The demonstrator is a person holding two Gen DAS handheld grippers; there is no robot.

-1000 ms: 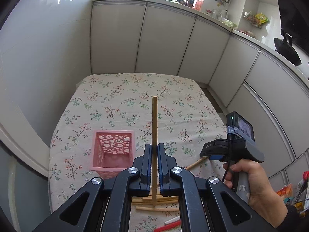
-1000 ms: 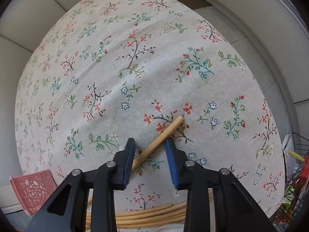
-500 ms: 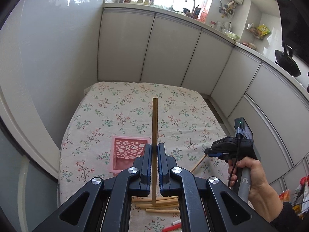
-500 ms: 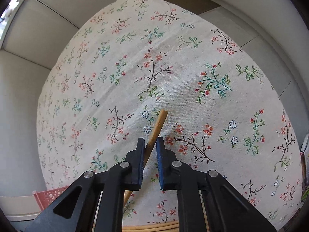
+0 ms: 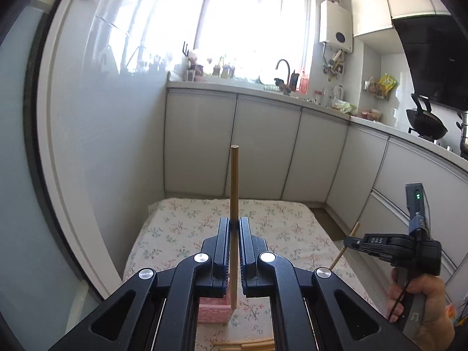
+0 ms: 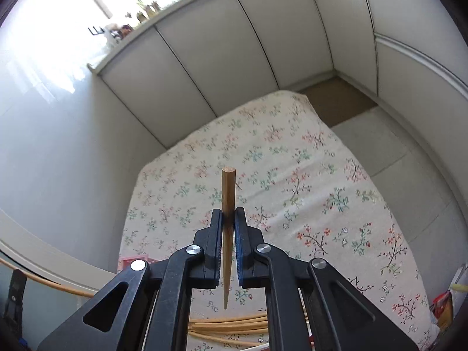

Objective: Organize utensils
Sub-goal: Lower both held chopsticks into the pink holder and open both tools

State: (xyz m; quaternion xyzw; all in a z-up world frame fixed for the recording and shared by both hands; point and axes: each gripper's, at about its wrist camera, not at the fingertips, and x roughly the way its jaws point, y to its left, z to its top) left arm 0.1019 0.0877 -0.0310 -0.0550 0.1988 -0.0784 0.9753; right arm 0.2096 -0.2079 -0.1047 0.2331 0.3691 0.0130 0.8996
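Over the floral table (image 6: 336,181), your left tool (image 5: 234,225) is pinching one upright chopstick (image 5: 234,204) above the pink basket (image 5: 212,311); your right tool (image 6: 228,216) is clamping another chopstick (image 6: 227,204), well above the loose chopsticks (image 6: 234,320).

A bench (image 6: 292,158) with a flowery cloth holds the things. A pink basket (image 5: 213,311) sits on it near the front. A bunch of wooden chopsticks (image 6: 234,321) lies flat on it.
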